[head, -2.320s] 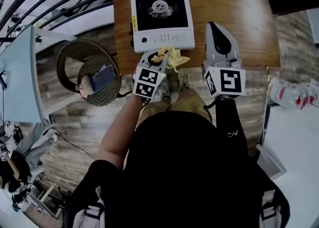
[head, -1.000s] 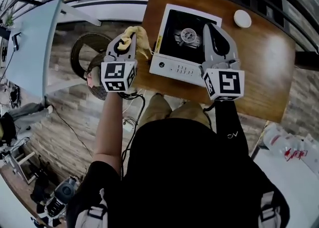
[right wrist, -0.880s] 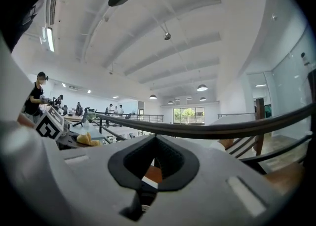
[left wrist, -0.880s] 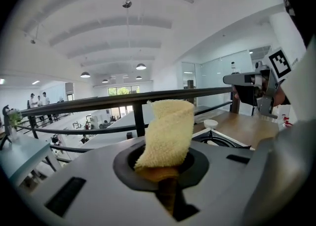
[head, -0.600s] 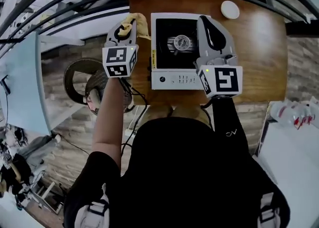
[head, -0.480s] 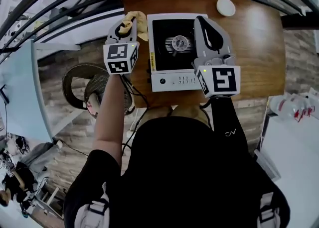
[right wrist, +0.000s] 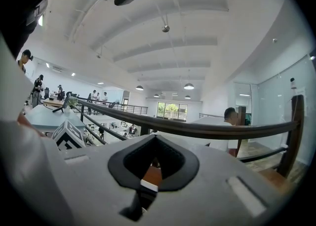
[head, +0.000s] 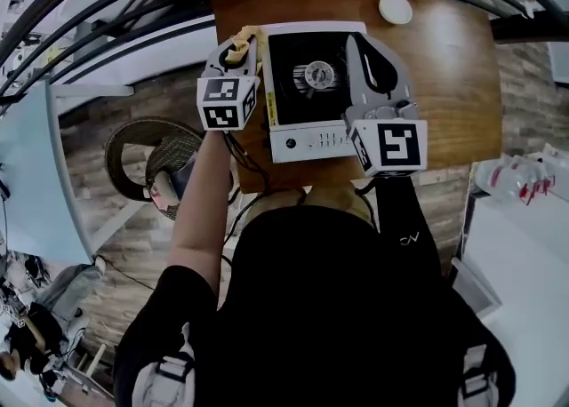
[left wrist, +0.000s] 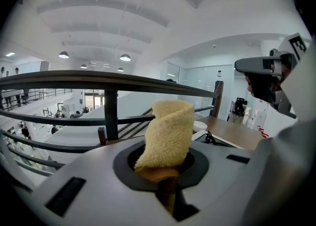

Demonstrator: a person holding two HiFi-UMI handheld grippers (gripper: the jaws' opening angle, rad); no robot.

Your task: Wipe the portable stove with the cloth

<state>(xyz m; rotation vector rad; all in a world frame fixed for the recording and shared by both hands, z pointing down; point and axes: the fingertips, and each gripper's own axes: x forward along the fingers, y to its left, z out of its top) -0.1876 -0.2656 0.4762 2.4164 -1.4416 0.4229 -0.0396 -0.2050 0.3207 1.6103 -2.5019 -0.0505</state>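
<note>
At the middle of the wooden table (head: 444, 85) sits one portable stove (head: 302, 99), white with a black top; one yellow cloth (head: 247, 38) hangs just beside its far left corner, clamped between the closed fingers of the left gripper (head: 233, 51). Two seconds back that cloth lay at the table's near edge in front of the stove; half a second ago it was out by the table's left edge, and it has since drawn in closer to the stove's side. Right gripper (head: 357, 43) remains over the stove's right part, its fingers together with nothing between them. Count: two grippers, one cloth, one stove; one small white dish (head: 395, 7) near the table's far edge; one round wicker seat (head: 124, 152) on the floor to the left.
</note>
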